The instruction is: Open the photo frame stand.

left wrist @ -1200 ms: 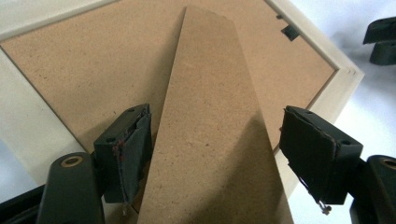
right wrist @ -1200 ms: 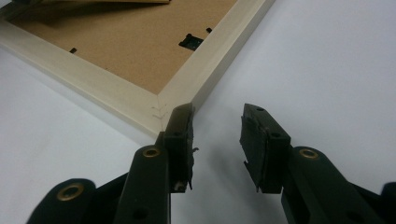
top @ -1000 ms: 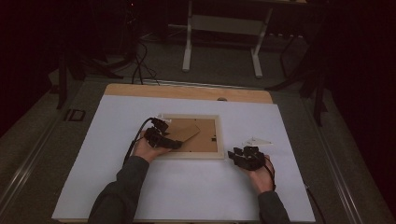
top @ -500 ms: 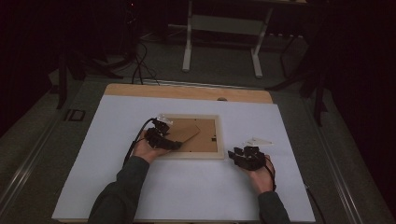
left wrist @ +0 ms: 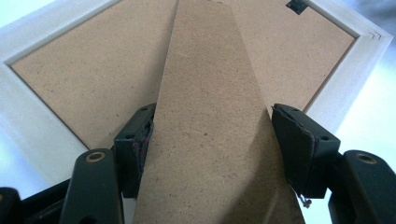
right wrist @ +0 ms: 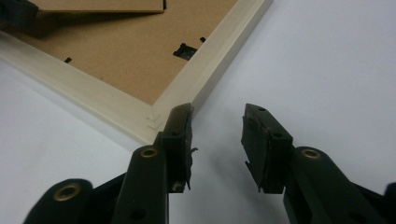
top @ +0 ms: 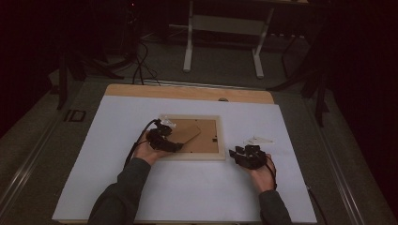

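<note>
Holding: left gripper (left wrist: pixel 212 140) has the brown fibreboard stand flap (left wrist: pixel 210 130) between its jaws, both pads against the flap's edges.
Frame: picture frame (top: pixel 193 155) lies face down on the white table cover (top: pixel 197 197), backing board (left wrist: pixel 84 79) up.
Right gripper: right gripper (right wrist: pixel 217 135) sits just off the frame's corner, jaws parted, having just opened a little, nothing between them.
</note>
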The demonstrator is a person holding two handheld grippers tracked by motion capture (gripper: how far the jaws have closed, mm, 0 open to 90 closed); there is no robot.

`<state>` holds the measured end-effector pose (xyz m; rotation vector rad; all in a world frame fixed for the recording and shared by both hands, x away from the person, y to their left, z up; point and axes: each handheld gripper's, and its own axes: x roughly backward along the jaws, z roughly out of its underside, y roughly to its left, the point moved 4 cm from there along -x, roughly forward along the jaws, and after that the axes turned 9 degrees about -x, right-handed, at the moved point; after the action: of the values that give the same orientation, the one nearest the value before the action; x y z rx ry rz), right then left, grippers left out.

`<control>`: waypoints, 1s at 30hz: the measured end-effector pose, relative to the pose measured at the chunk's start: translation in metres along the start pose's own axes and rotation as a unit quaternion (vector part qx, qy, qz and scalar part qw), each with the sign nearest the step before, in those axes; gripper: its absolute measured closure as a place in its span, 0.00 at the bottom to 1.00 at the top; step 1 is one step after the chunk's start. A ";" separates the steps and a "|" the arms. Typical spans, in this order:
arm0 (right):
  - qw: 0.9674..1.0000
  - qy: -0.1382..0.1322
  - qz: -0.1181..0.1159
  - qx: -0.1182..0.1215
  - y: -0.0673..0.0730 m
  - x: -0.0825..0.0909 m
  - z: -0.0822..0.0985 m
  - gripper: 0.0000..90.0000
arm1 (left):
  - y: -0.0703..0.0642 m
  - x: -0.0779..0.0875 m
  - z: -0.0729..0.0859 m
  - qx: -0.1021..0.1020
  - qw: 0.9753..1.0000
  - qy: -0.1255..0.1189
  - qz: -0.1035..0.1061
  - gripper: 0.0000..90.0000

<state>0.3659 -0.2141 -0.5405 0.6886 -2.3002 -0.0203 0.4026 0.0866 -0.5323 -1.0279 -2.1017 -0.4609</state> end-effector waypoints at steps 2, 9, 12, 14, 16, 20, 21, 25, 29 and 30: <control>1.000 0.000 -0.002 0.001 0.001 -0.001 -0.002 0.68 | -0.001 0.000 0.000 -0.004 1.000 -0.002 -0.005 0.41; 1.000 0.001 -0.004 0.002 0.001 -0.004 -0.010 0.68 | -0.003 0.000 0.001 -0.016 1.000 -0.009 -0.016 0.41; 1.000 0.000 -0.001 0.004 0.001 -0.003 -0.018 0.68 | -0.004 0.001 0.001 -0.023 0.999 -0.012 -0.020 0.41; 1.000 -0.001 -0.002 0.005 0.000 -0.002 -0.022 0.68 | -0.005 0.001 0.001 -0.028 0.999 -0.014 -0.025 0.41; 1.000 -0.004 -0.003 0.004 0.001 -0.001 -0.029 0.68 | -0.007 0.003 0.000 -0.033 0.999 -0.015 -0.029 0.41; 1.000 -0.008 -0.004 0.004 0.001 -0.002 -0.037 0.68 | -0.008 0.005 -0.001 -0.044 0.998 -0.017 -0.038 0.41; 1.000 -0.007 -0.004 0.005 0.002 -0.003 -0.043 0.68 | -0.010 0.006 -0.002 -0.050 0.998 -0.019 -0.043 0.41; 1.000 -0.005 -0.004 0.005 0.004 -0.005 -0.050 0.67 | -0.014 0.010 -0.003 -0.052 0.997 -0.035 -0.053 0.41; 1.000 0.000 -0.001 0.005 0.004 -0.009 -0.055 0.66 | -0.018 0.012 -0.002 -0.061 0.995 -0.039 -0.064 0.41; 1.000 0.001 0.000 0.005 0.005 -0.010 -0.056 0.66 | -0.020 0.013 -0.001 -0.066 0.994 -0.043 -0.071 0.41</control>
<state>0.4062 -0.1953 -0.5047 0.6935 -2.3001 -0.0075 0.3819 0.0807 -0.5216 -0.9913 -2.2547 -0.6434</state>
